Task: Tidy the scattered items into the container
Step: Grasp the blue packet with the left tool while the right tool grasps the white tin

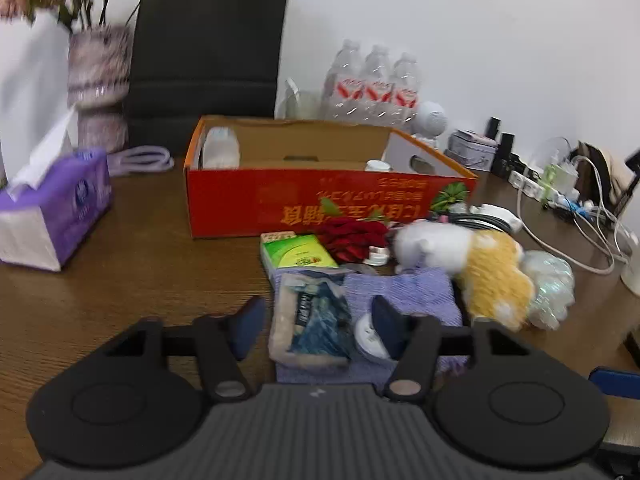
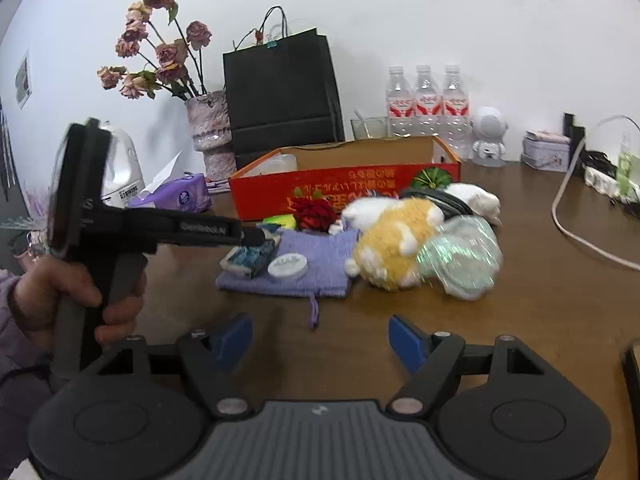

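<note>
L claw (image 1: 316,322) astride blurred blue packet (image 1: 316,320), plush (image 1: 492,272) smeared

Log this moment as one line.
left gripper: open around blue packet on purple cloth | right gripper: open, empty | red box: beyond

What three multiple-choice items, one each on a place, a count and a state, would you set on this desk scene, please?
1. Where does the blue packet lie?
A. on the purple cloth
B. inside the orange box
C. behind the orange box

2. How many water bottles stand behind the orange box?
A. two
B. three
C. five

3. How is the right gripper?
A. shut on the blue packet
B. open, nothing between its fingers
C. shut on the purple cloth

Answers:
1 A, the packet rests on the cloth in front of the box.
2 B, three red-labelled bottles stand in a row.
3 B, only bare table shows between its blue pads.
</note>
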The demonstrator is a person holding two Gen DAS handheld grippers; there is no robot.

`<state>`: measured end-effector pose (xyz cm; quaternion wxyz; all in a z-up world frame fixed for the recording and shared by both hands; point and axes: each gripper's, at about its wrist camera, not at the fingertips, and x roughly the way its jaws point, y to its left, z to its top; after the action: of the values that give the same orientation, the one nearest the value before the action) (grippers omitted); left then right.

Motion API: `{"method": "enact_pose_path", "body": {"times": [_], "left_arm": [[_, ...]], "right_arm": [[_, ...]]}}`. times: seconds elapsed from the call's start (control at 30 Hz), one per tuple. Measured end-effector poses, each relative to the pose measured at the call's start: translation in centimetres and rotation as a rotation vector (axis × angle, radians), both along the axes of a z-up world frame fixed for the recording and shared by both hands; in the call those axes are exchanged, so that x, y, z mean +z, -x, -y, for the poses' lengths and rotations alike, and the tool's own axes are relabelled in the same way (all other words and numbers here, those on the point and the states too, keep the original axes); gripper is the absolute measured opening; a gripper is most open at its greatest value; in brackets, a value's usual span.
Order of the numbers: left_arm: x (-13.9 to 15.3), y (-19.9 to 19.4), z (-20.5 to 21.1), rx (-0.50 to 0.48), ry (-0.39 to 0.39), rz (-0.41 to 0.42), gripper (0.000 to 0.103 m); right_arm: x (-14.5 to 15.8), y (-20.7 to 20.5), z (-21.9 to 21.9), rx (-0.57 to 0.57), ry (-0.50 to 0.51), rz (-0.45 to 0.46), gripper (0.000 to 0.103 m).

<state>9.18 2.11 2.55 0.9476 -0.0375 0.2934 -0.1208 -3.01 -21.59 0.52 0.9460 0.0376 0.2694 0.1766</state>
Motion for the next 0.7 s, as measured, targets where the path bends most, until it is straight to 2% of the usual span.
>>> {"method": "enact_pose_path", "body": {"times": [0.13, 0.17, 0.23, 0.3, 0.43, 0.53, 0.63, 0.7], "left_arm": [[-1.2, -1.2, -1.3, -0.033, 0.092, -0.056, 0.031], [-1.5, -1.3, -1.5, -0.031, 0.096, -0.066, 0.024], [-1.7, -1.0, -1.5, -0.043, 0.090, -0.044, 0.019], [-1.6, -0.7, -1.1, -0.056, 0.055, -0.019, 0.010], [-1.2, -0.5, -1.3, -0.020, 0.022, 0.007, 0.004], [-0.5, -0.6, -2.9, 0.029, 0.077, 0.019, 0.002], [0.3, -0.3, -4.7, 0.048, 0.176, 0.037, 0.002], [0.8, -0.2, -5.2, 0.073, 0.185, 0.062, 0.002]], "right_arm": [[0.1, -3.3, -1.5, 0.025, 0.016, -0.019, 0.065], [0.1, -4.1, -2.0, 0.030, 0.022, -0.022, 0.062], [0.2, -5.6, -3.3, 0.051, 0.039, -0.022, 0.058], [0.3, -7.2, -4.6, 0.072, 0.070, -0.012, 0.055], [0.1, -10.4, -6.6, 0.088, 0.116, -0.032, 0.050], [-0.4, -11.6, -7.5, 0.123, 0.123, -0.051, 0.050], [-0.7, -11.8, -8.4, 0.171, 0.128, -0.060, 0.050], [-1.1, -11.9, -9.3, 0.180, 0.165, -0.069, 0.048]]}}
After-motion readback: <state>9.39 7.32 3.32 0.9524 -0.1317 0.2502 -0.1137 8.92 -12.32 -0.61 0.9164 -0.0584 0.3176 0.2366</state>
